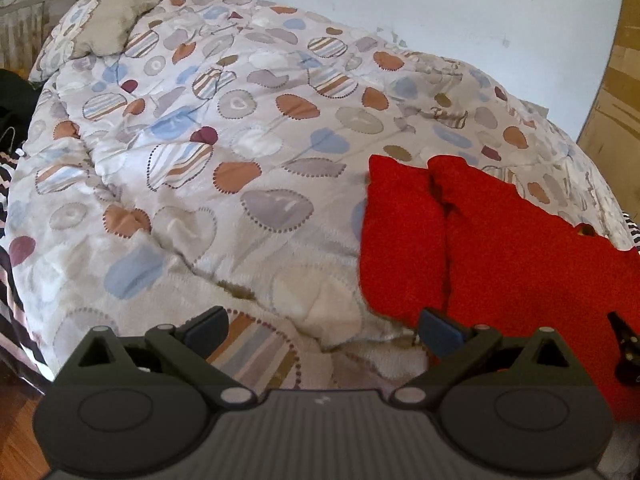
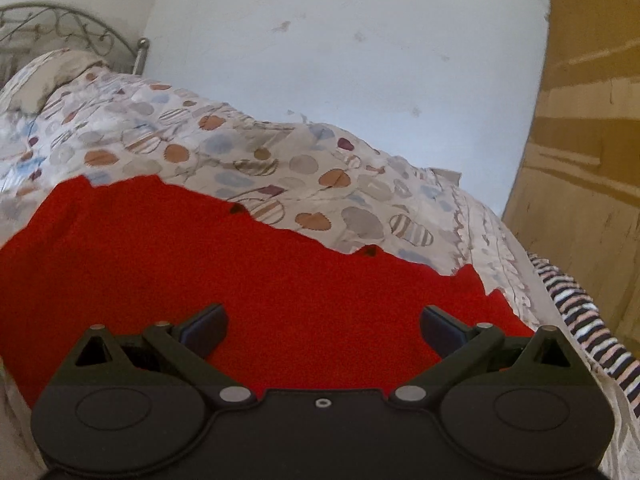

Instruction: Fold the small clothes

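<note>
A small red fleece garment (image 1: 500, 252) lies spread on the patterned bedcover (image 1: 240, 140), its two leg-like ends pointing away from me. In the left wrist view it fills the right side, and my left gripper (image 1: 322, 330) stands open just left of its near edge, with nothing between the fingers. In the right wrist view the same red garment (image 2: 240, 272) stretches across the middle, with small dark buttons along its scalloped far edge. My right gripper (image 2: 322, 330) hovers open low over the red cloth, holding nothing.
The bedcover (image 2: 280, 168) runs back to a pillow (image 1: 112, 24) and a metal headboard (image 2: 60, 28). A white wall (image 2: 340, 60) borders the far side, a wooden wardrobe (image 2: 584, 140) the right. Striped fabric (image 2: 592, 320) hangs at the bed's right edge.
</note>
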The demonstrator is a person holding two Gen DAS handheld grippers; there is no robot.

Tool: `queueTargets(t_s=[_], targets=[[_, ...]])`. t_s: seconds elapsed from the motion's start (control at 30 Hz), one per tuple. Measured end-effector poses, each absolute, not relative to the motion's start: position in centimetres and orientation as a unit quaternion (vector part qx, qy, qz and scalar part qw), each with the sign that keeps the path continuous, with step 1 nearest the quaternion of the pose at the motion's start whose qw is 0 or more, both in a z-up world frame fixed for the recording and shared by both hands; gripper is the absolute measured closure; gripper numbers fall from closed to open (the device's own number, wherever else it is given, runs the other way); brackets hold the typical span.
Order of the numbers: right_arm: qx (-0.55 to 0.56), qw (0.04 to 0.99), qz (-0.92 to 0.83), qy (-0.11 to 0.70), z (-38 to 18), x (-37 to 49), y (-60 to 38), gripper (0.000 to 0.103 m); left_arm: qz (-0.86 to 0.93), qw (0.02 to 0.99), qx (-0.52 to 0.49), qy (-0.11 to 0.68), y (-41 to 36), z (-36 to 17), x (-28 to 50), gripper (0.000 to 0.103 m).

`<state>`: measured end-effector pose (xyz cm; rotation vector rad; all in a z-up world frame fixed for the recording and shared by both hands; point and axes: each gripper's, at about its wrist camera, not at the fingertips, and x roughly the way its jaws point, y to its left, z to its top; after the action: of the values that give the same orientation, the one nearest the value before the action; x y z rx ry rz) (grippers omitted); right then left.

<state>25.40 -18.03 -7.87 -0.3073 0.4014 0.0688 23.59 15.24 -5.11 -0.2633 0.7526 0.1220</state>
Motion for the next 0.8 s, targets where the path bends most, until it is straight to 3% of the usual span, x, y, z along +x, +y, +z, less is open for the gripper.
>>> queueTargets(t_s=[0.8], targets=[[-0.109,0.97,0.051,0.213,-9.0,26.0,-19.1,0.0,0.055,0.91,-0.154,0.381,13.8,-5.4,22.3,0.0]])
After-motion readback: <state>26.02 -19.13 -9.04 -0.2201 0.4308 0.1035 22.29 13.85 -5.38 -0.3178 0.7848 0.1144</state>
